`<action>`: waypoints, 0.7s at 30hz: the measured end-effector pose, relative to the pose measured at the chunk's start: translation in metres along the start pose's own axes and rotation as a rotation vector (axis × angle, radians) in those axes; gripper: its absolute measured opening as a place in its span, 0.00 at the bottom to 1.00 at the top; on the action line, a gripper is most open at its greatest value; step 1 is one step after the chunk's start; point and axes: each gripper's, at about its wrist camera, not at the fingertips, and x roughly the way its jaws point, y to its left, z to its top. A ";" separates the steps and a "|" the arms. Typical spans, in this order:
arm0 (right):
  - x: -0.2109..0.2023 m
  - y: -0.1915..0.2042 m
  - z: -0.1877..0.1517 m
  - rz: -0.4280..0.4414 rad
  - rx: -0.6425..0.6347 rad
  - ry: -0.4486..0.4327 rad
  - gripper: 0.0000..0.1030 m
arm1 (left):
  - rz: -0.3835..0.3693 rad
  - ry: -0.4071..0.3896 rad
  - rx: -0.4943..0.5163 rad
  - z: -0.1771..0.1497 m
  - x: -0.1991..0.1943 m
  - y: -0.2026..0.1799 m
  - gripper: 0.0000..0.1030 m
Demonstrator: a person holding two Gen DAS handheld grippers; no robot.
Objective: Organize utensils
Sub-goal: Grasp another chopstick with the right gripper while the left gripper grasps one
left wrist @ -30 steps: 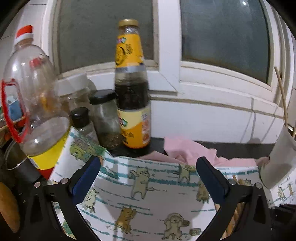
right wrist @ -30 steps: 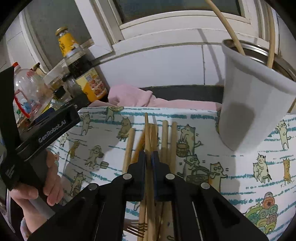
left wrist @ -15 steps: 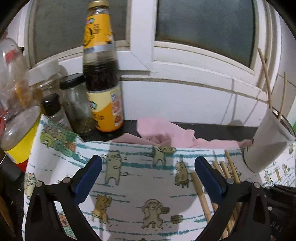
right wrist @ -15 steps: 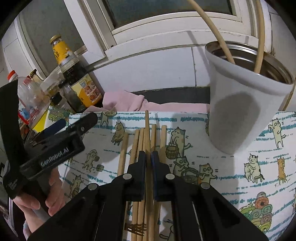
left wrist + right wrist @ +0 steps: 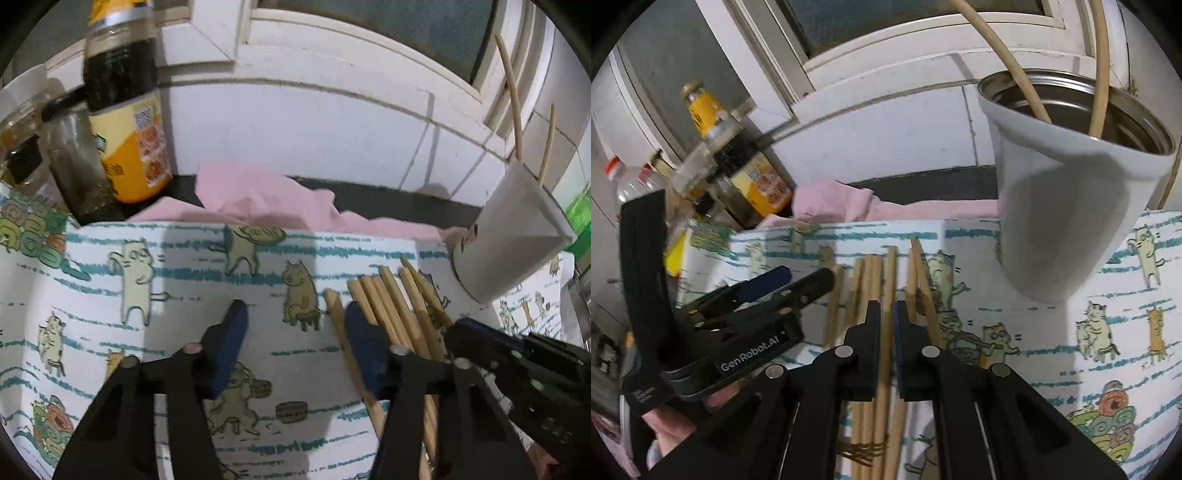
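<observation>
Chopsticks (image 5: 886,291) in right jaws; left "GenRobot.AI" gripper's (image 5: 801,277) jaws closing, seemingly empty.

White cloth (image 5: 192,295) printed with cartoon cats (teal stripes), tan chopsticks (image 5: 391,306), pink rag (image 5: 258,199), white cup (image 5: 1063,206).

left tongs (image 5: 293,314) angled down, jaws closing, right tongs (image 5: 886,310) angled down, clamped nearly shut

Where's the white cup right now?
The white cup stands upright at the right of both wrist views, on the cat-print cloth by the tiled wall, just right of the loose chopsticks, with two sticks already inside.
</observation>
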 end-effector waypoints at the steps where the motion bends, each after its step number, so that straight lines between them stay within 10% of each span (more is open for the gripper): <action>1: 0.002 -0.001 0.000 -0.020 0.000 0.005 0.07 | 0.003 -0.007 0.014 -0.001 -0.001 -0.003 0.43; 6: 0.001 -0.007 0.002 -0.049 0.009 -0.009 0.08 | -0.037 0.003 0.075 -0.004 0.000 -0.018 0.39; 11: 0.004 -0.012 0.003 -0.055 0.010 0.011 0.13 | 0.126 -0.023 0.187 -0.012 0.001 -0.035 0.25; 18: 0.016 -0.012 0.002 -0.090 -0.023 0.057 0.19 | 0.052 0.005 0.117 -0.005 -0.001 -0.024 0.11; 21: 0.017 -0.012 0.002 -0.100 -0.031 0.053 0.19 | 0.197 -0.032 0.102 -0.002 -0.007 -0.013 0.11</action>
